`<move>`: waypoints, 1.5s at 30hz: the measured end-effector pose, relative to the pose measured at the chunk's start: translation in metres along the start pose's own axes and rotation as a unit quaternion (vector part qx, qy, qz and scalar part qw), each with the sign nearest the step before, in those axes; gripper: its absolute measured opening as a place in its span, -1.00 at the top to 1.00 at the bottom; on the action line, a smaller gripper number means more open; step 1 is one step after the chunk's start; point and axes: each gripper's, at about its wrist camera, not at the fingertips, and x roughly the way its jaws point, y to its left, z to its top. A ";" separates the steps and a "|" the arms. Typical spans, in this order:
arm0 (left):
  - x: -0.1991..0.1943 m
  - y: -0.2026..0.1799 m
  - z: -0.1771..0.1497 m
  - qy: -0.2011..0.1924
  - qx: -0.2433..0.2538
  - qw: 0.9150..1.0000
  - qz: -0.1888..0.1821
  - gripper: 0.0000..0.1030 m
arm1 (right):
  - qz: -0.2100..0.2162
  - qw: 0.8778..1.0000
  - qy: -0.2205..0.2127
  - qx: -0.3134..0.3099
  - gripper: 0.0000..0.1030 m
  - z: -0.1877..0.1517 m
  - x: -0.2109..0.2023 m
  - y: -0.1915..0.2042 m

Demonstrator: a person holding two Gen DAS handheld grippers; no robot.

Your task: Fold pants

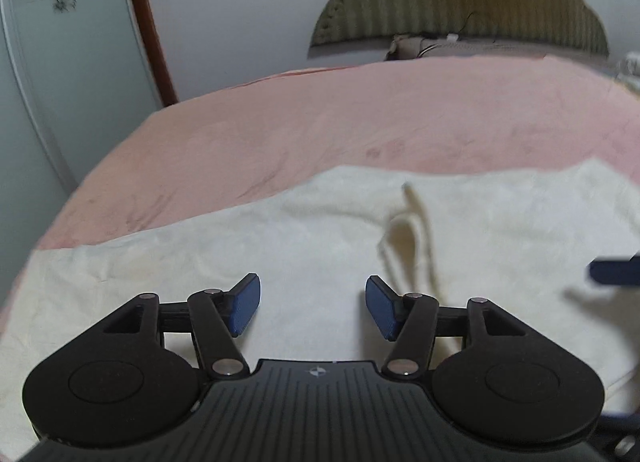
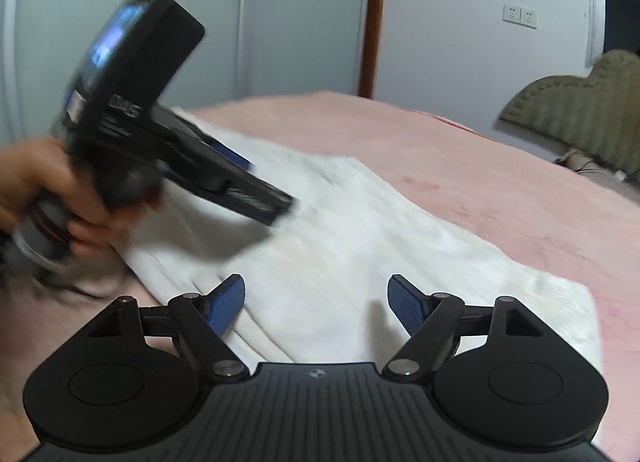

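- Lying flat on the pink fleece bed cover, the cream-white cotton pants are spread across its near part; in the right wrist view they run away from the camera as a long band with stacked layers showing along the near left edge, so they appear to be doubled lengthwise already.
- A loose drawstring or seam loop stands up slightly from the cloth ahead of the left tool.
- Left gripper: blue-padded fingers spread wide, nothing between them, poised over the cloth; contact with it cannot be told.
- Right gripper: blue-padded fingers likewise parted and empty, above the near end of the pants.
- The left tool's black body, held in the person's hand, is motion-blurred in the right wrist view and points down toward the far part of the band.
- Judgement: a between-grasp stage; one fold looks done, the crosswise fold not yet begun.
- Next move calls for each gripper to pinch all layers at one end's corners, then carry that end over the other with edges aligned.
- Risk: catching only the top layer would skew the fold.
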 end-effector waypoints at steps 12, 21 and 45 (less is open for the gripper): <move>-0.022 0.056 -0.003 0.053 -0.240 0.952 -0.181 -0.24 | -0.143 0.970 -0.027 -0.193 -0.51 -0.009 0.003 0.051; -0.003 0.058 -0.014 0.122 -0.347 0.861 -0.352 -0.35 | -0.153 0.982 -0.044 -0.103 -0.52 0.005 -0.004 0.022; 0.060 0.049 -0.047 0.214 -0.492 0.739 -0.407 0.49 | -0.035 0.993 -0.005 0.116 -0.53 0.005 -0.008 -0.046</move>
